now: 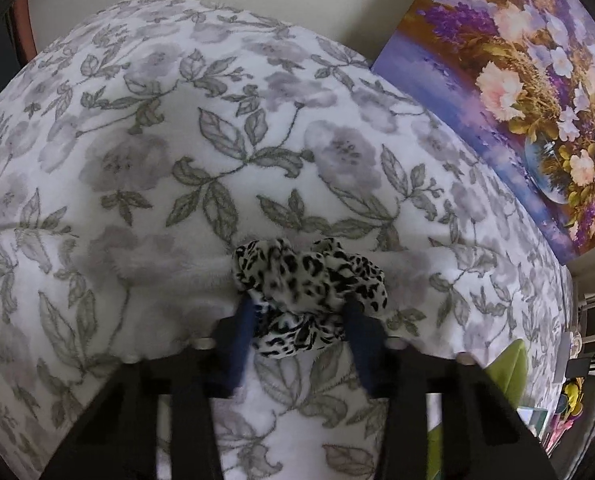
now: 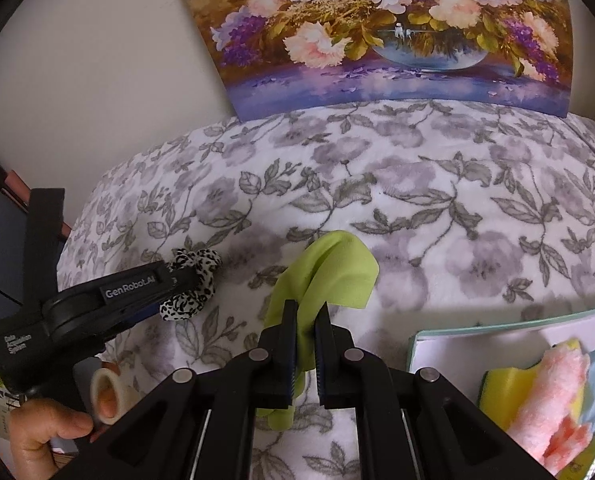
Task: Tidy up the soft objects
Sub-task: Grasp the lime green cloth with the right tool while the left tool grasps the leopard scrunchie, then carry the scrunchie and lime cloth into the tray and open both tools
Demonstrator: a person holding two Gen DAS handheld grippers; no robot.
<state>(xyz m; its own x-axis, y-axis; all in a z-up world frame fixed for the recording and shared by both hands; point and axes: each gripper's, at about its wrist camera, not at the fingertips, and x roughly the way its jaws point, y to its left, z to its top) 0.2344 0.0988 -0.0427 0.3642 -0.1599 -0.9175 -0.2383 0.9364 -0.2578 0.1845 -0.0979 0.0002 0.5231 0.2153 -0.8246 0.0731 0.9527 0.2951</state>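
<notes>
Left gripper (image 1: 297,320): jaws partly closed, blue pads pressing on either side of the leopard-print scrunchie (image 1: 309,280), which bulges forward past the fingertips; it reads as gripped. Scrunchie is gathered satin-like fabric, ruffled ring shape, black spots on white. Judged very light, fully compliant, likely a bit slick; best taken across the bunched band, as now, not by a loose ruffle, which could slip out. Right gripper (image 2: 305,320): jaws almost shut, pinching a fold of lime-green cloth (image 2: 337,268), which stands up ahead of the tips and hangs below them. Cloth looks thin, matte, limp; a grip on a doubled fold should hold. Under both tools: fleecy floral blanket (image 1: 177,160), soft, will yield if pressed. Low right of the right gripper: a pale tray (image 2: 429,340) with a pink fluffy cloth (image 2: 549,392) and a yellow sponge (image 2: 509,380). Flower painting (image 2: 377,32) beyond, against the wall.
</notes>
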